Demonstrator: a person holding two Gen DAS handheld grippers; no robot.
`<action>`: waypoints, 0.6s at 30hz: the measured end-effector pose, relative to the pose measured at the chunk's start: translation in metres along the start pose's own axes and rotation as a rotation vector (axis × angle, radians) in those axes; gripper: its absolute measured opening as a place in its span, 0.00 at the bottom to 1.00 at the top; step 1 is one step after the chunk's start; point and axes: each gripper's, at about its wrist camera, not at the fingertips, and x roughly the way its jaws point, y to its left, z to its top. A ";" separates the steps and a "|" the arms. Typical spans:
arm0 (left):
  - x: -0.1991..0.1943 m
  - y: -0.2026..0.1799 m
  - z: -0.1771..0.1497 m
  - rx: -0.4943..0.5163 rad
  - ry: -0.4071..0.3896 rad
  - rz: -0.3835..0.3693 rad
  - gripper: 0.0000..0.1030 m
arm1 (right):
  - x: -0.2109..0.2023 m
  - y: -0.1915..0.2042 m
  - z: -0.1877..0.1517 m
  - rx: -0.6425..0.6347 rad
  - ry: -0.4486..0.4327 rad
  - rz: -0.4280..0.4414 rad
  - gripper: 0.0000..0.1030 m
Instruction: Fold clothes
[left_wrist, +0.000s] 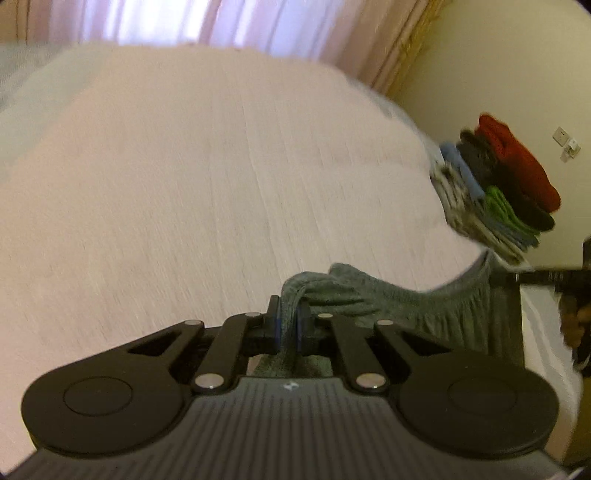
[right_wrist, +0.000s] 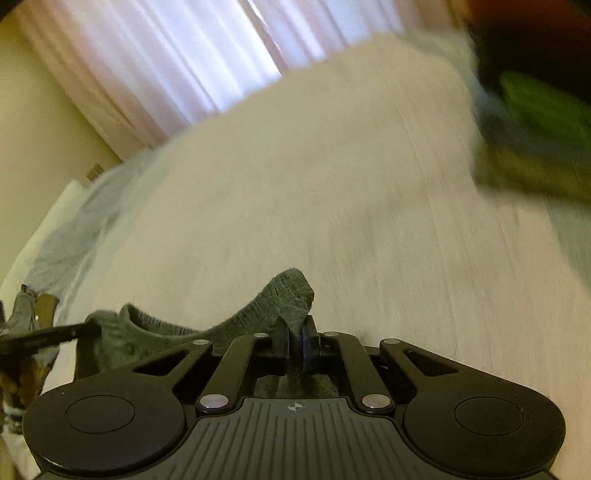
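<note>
Pale pink ribbed bedspread (left_wrist: 192, 177) covers the wide bed in front of me and is the largest thing in both views; at its right edge sits a stack of folded clothes in red, black, green, blue and patterned white (left_wrist: 498, 188). Between my two tools hangs the grey knitted garment with a ribbed band (left_wrist: 369, 299), lifted off the bedspread near its close edge, sagging in the middle. To do this well, I judge I should keep both held corners level and the band taut, so the cloth comes down flat and square without creases, whichever fold is in hand. My left gripper (left_wrist: 288, 325) is closed almost fully, its blue-lined pads pinching a bunched fold of the grey knit. My right gripper (right_wrist: 295, 339) is clamped likewise on a peaked corner of the same garment (right_wrist: 291, 295), with only the cloth's thickness between its pads.
</note>
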 end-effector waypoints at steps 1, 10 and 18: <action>0.005 0.002 0.007 0.009 -0.016 0.019 0.05 | 0.007 0.007 0.011 -0.024 -0.021 -0.013 0.04; 0.061 0.036 0.037 -0.029 -0.054 0.352 0.38 | 0.043 0.044 0.054 -0.078 -0.183 -0.203 0.88; -0.036 0.074 -0.056 -0.203 0.106 0.400 0.38 | -0.063 -0.029 -0.074 0.241 -0.032 -0.171 0.88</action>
